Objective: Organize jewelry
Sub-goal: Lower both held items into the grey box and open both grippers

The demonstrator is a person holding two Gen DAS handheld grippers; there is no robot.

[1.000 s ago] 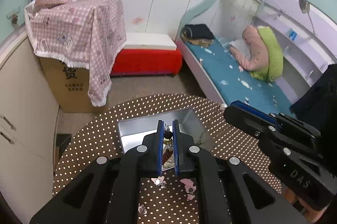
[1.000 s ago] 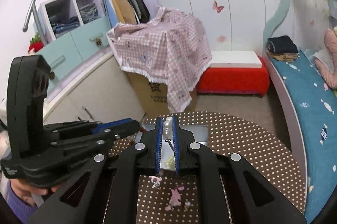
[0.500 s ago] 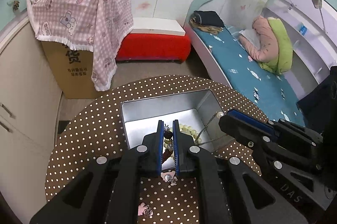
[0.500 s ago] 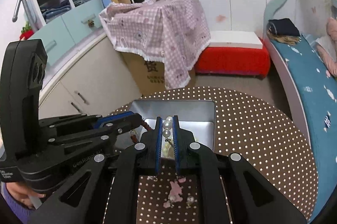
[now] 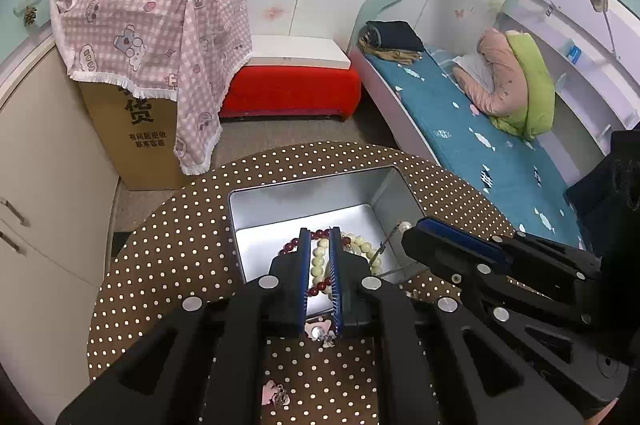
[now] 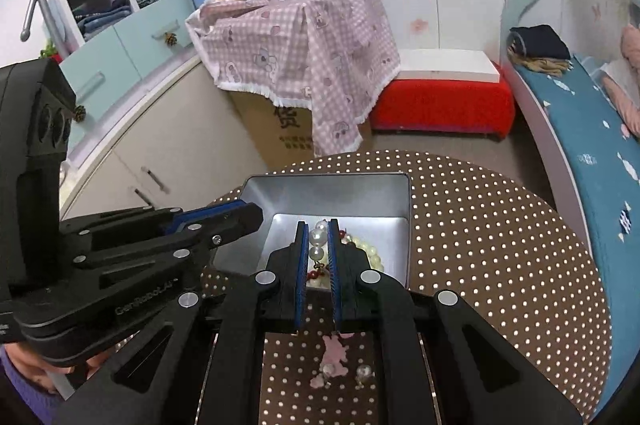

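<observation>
A: Jewelry first: we see a cream bead bracelet [image 5: 362, 245] and a dark red bead strand [image 5: 291, 246] lying on the floor of the open metal tin [image 5: 304, 199], which sits on the round brown polka-dot bench [image 5: 168, 257].

B: And our left tongs [image 5: 320, 239]?

A: They point down into the tin with the 2 blue pads almost together. Cream beads and a few red ones show in the narrow slot between them, but we cannot tell whether those are pinched or simply lie on the tin floor behind the pads.

B: Our right tongs [image 6: 319, 230] are narrowed onto a pearl strand [image 6: 318, 243]. 2 white pearls sit between the pads, with a third just above the tips, and a thin chain [image 5: 386, 245] runs down from them over the tin's right wall, as the left wrist view shows.

A: So the pearl end is over the tin, above the cream bracelet.

B: Yes. On the bench in front of the tin we also see small pink ornaments: 1 pink piece with pearl earrings [image 6: 340, 365] in the right wrist view, and a pink charm [image 5: 274, 393] nearer the edge in the left wrist view.

A: Beyond the bench stand a cardboard box under a pink checked cloth [image 5: 160, 25], a red bench seat [image 5: 292, 89] and a bed with a blue sheet [image 5: 480, 153].
</observation>
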